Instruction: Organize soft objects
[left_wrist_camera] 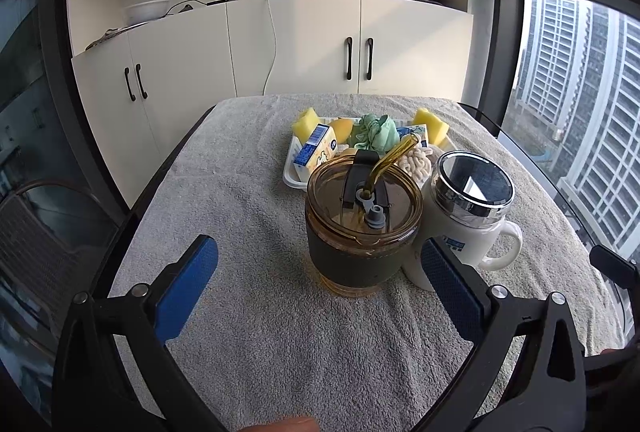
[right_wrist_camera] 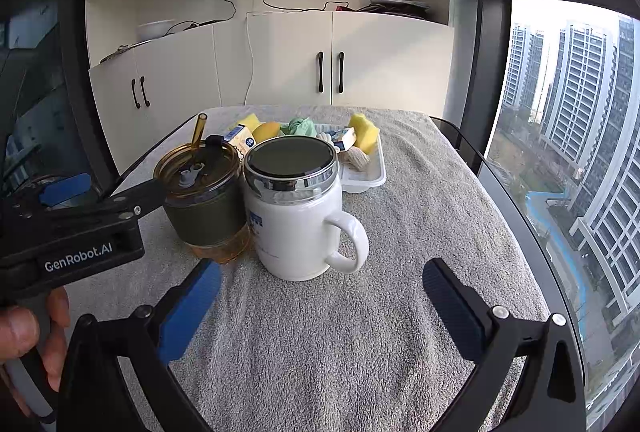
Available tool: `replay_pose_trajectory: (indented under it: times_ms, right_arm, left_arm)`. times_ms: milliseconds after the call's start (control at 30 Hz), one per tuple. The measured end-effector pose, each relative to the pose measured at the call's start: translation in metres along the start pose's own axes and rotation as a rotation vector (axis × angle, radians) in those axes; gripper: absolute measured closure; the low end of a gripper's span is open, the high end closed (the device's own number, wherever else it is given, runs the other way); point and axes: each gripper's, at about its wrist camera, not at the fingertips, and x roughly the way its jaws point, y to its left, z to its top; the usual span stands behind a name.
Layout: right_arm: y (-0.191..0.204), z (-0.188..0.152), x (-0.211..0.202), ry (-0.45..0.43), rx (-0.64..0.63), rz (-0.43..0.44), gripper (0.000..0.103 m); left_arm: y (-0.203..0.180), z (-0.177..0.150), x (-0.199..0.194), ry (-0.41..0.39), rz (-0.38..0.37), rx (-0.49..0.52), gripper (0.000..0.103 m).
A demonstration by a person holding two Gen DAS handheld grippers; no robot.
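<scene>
Each tool is built of black curved arms fitted with blue textured pads (left_wrist_camera: 188,284) and silver screws (right_wrist_camera: 500,311). White "GenRobot.AI" lettering (right_wrist_camera: 78,256) is printed on the left tool (right_wrist_camera: 68,224), above a grey handle (right_wrist_camera: 24,384).

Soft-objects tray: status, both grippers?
Left hand-held gripper open, right hand-held gripper open, both empty. Sponges and green cloth sit in white tray at the far end. Amber tumbler and white mug stand in front of it.

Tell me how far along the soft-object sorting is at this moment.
Done: sponges, a green cloth and small cartons sit in the white tray. In hand: nothing; the left gripper and right gripper are open. Left: unclear; the amber cup and white mug block the tray.
</scene>
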Motion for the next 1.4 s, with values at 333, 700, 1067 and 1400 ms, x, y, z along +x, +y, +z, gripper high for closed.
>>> replay_pose_trajectory:
  times_ms: [333,700,1067,1400]
  right_arm:
    - [0.0009,0.0002,0.0017,0.003,-0.001,0.004,0.0]
    - [0.0022,-0.001,0.003,0.011,-0.007,0.01,0.0]
    - [0.0041,-0.0022,0.0024,0.015,-0.013,0.015,0.0]
    - [0.0046,-0.0038,0.0036,0.025,-0.009,0.022,0.0]
  left_arm:
    - [-0.0006,-0.0004,0.0,-0.002,0.015,0.003,0.0]
    - [-0.0008,-0.0014,0.0022,0.003,-0.004,0.004,0.0]
    - [-0.0012,-0.0012,0.0042,0.004,0.005,0.002,0.0]
    - [0.0001,-0.0009,0.0027,-0.016,0.007,0.0,0.0]
